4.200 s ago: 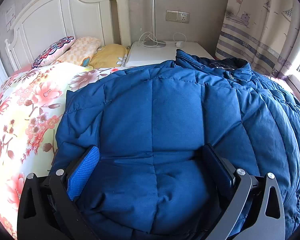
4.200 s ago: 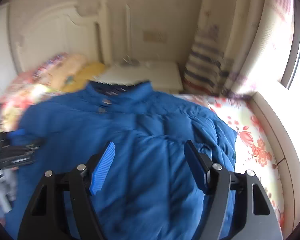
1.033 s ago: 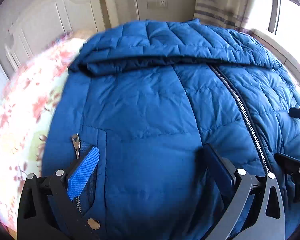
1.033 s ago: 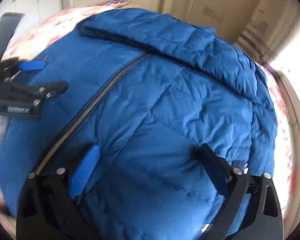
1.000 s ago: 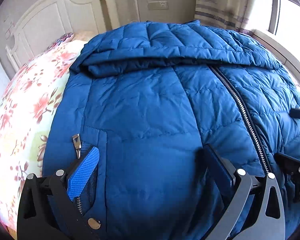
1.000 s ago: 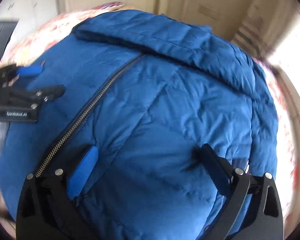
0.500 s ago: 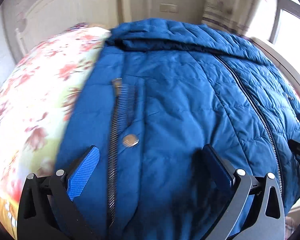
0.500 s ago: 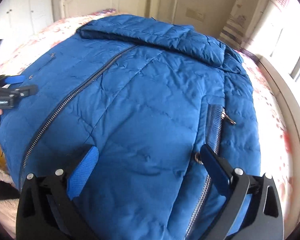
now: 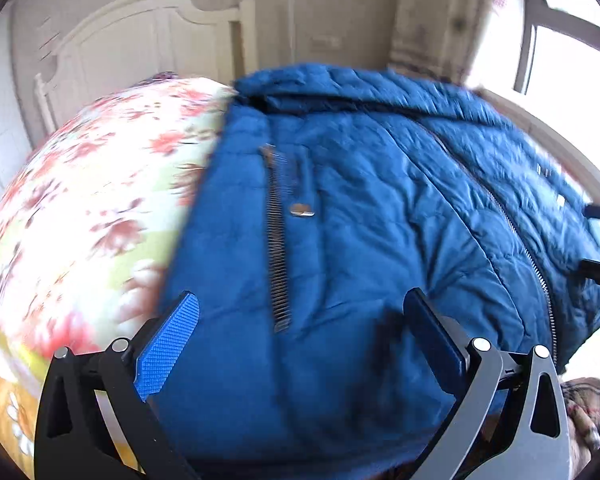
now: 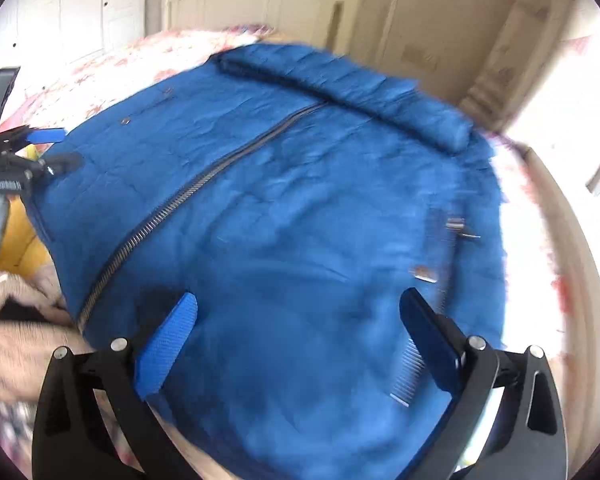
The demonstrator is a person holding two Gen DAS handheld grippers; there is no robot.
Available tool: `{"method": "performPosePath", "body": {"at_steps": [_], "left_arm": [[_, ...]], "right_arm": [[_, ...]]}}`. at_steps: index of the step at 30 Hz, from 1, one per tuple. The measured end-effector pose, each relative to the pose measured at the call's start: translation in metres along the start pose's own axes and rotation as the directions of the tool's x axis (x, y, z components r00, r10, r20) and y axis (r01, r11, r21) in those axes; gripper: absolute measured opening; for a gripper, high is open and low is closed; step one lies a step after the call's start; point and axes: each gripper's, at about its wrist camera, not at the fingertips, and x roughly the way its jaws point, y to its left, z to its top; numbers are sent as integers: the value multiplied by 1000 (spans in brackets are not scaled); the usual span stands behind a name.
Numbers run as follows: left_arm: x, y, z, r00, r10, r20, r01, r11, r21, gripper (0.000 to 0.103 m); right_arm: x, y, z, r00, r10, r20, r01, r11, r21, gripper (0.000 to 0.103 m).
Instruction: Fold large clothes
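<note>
Blue quilted jacket (image 9: 360,220) lies spread front-up on the bed, main zipper (image 10: 172,208) closed, collar end away from both tools. Frames are motion-blurred.

Left tool (image 9: 300,332): fingers spread wide, nothing between them; the jacket's hem edge sits directly below and ahead of the gap. A pocket zipper (image 9: 278,248) runs straight ahead from between the fingers, with a metal snap (image 9: 302,210) just right of it. Floral bedspread (image 9: 92,208) shows to the tool's left.

Right tool (image 10: 298,332): fingers likewise wide apart, empty, over the hem. Main zipper runs ahead and to its left; a second pocket zipper (image 10: 410,376) lies by its right finger. Left tool appears far left in this view. White headboard (image 9: 148,40) stands beyond the jacket.
</note>
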Motion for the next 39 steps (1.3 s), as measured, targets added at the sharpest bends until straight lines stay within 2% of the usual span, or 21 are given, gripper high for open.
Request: {"method": "performPosePath", "body": {"at_steps": [3, 4, 6, 10, 13, 16, 19, 21, 23, 24, 25, 26, 27, 28, 30, 33, 35, 39], "left_arm": [[0, 35, -10, 1000, -17, -4, 16, 993, -113, 98], [3, 47, -15, 999, -34, -15, 31, 987, -159, 98], [-2, 53, -19, 998, -61, 16, 63, 983, -171, 98], [-1, 46, -18, 998, -59, 13, 61, 988, -142, 98], [-1, 30, -19, 996, -90, 6, 90, 991, -98, 98], [0, 13, -19, 999, -49, 1, 49, 998, -30, 98], [3, 17, -21, 999, -41, -19, 40, 998, -38, 99], [4, 18, -24, 999, -28, -25, 28, 999, -17, 99], [4, 16, -25, 1000, -15, -27, 15, 1000, 5, 98], [4, 15, -26, 1000, -16, -27, 16, 1000, 10, 95], [2, 14, -26, 999, -28, -21, 28, 1000, 13, 91], [-1, 13, -26, 999, -41, -13, 41, 999, 21, 76], [-7, 9, -27, 999, -48, 1, 48, 998, 45, 58], [-11, 6, -27, 999, -47, 10, 46, 997, 60, 51], [-21, 6, -27, 998, -46, 37, 43, 996, 75, 23], [-36, 11, -30, 996, -33, 80, 26, 996, 90, 14], [-48, 13, -34, 995, -5, 97, -5, 995, 101, 14], [-95, 24, -48, 990, -10, 143, 2, 998, 60, 13]], "right_arm": [[-19, -33, -29, 996, -84, -21, 85, 993, 79, 100], [-25, -46, -42, 996, -89, -32, 92, 988, 124, 100], [-31, -65, -63, 998, -52, -41, 59, 977, 207, 100], [-22, -84, -99, 998, -18, -64, 37, 949, 313, 99], [-20, -73, -104, 999, -48, -21, 52, 957, 285, 99], [-18, -55, -97, 999, -37, 8, 34, 971, 237, 95], [-13, -47, -94, 996, -93, 3, 91, 974, 210, 94], [-16, -49, -96, 995, -98, 26, 89, 970, 225, 89], [-20, -49, -98, 995, -83, 54, 70, 976, 205, 72], [-21, -48, -97, 995, -73, 63, 60, 980, 188, 68], [-23, -44, -97, 996, -62, 68, 50, 985, 168, 58], [-24, -41, -95, 996, -56, 72, 44, 986, 160, 49], [-26, -40, -94, 995, -51, 81, 37, 987, 157, 43], [-30, -41, -93, 993, -56, 100, 39, 986, 164, 30], [-35, -45, -92, 993, -33, 114, 12, 984, 180, 22], [-43, -50, -95, 992, 6, 125, -29, 982, 186, 15], [-52, -49, -97, 991, 30, 127, -52, 983, 175, 14], [-96, -47, -105, 977, 117, 176, -148, 974, 170, 13]]}}
